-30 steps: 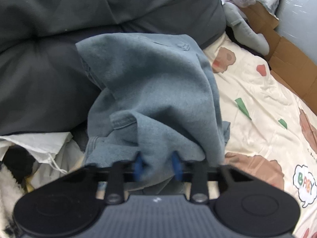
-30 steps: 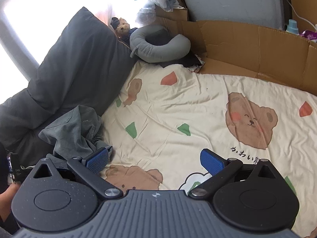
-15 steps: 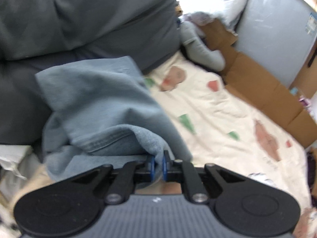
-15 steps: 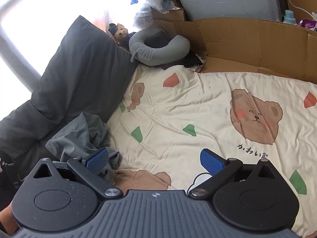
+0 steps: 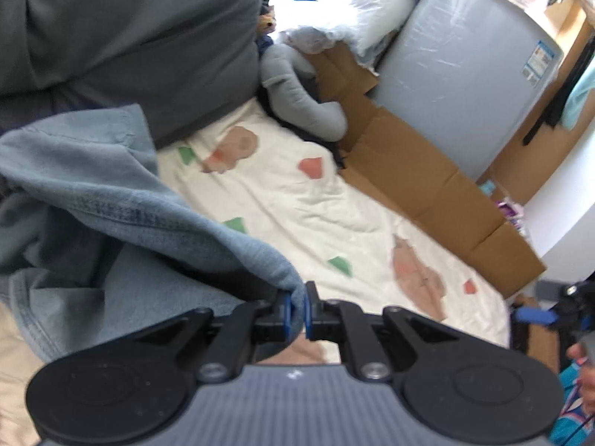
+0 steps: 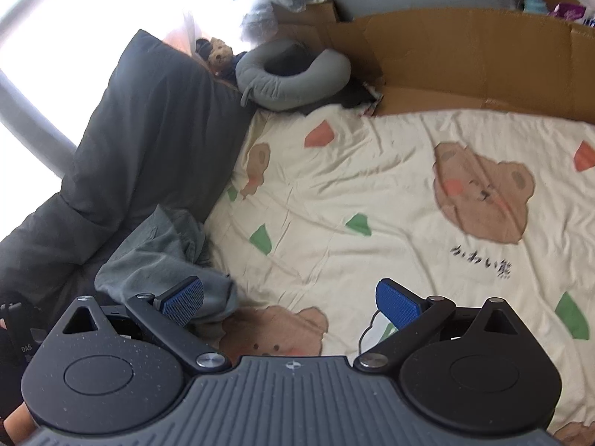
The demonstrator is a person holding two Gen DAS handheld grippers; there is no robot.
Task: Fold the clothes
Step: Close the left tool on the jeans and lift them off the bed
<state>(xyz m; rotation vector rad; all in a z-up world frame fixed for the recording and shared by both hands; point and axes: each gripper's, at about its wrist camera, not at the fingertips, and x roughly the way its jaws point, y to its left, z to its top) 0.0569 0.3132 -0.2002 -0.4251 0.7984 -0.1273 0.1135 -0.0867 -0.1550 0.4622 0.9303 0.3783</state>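
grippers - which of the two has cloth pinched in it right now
The left gripper: its blue pads are shut on a fold of the blue-grey garment. The right gripper stands wide open over the bear-print sheet, nothing between its pads.

blue-grey garment: soft matt cloth, faded
bedsheet: smooth printed cotton, creased
cardboard: matt brown
left gripper: matt black plastic, blue ribbed pads
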